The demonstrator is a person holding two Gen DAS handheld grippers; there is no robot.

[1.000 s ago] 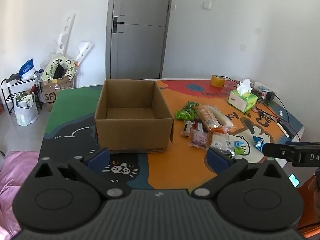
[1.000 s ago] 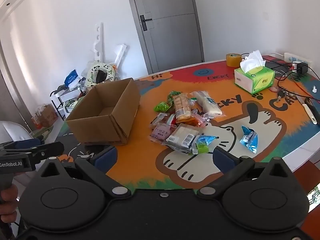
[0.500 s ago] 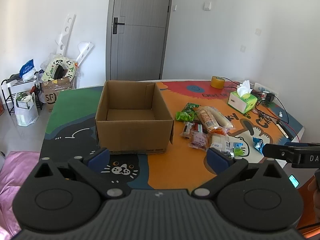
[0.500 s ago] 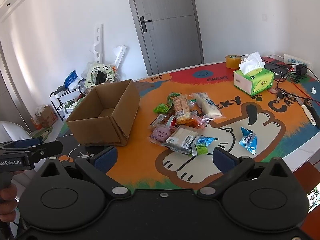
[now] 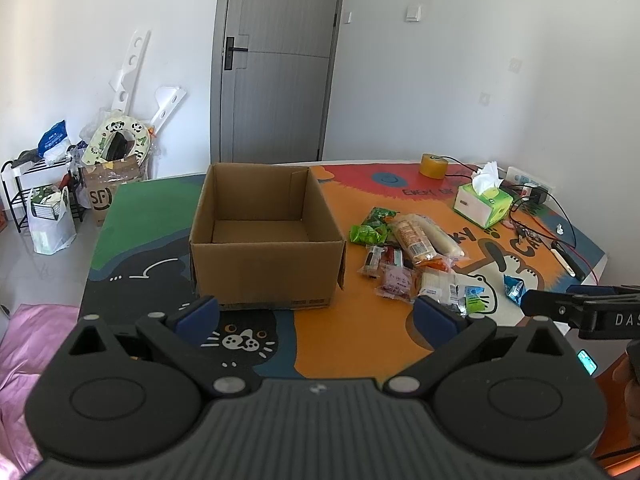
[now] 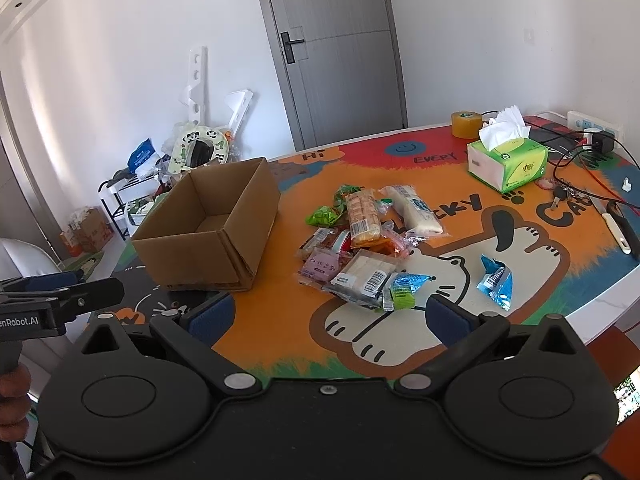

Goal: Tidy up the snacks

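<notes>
Both grippers hold back slightly, nothing else shifted | left gripper (image 5: pixel 316 312) and right gripper (image 6: pixel 330 314) spread wide, empty | snack pile (image 6: pixel 360 248) right of empty cardboard box (image 5: pixel 264 236) | step: approach; next: reach nearest packet.

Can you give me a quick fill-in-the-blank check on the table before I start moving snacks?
1. The cardboard box holds ____ snacks so far.
2. The tissue box is coloured ____.
3. Both the left gripper and the right gripper have their jaws ____.
4. One blue packet lies apart from the snack pile, on the side away from the ____.

Missing words: no; green; open; box
</notes>
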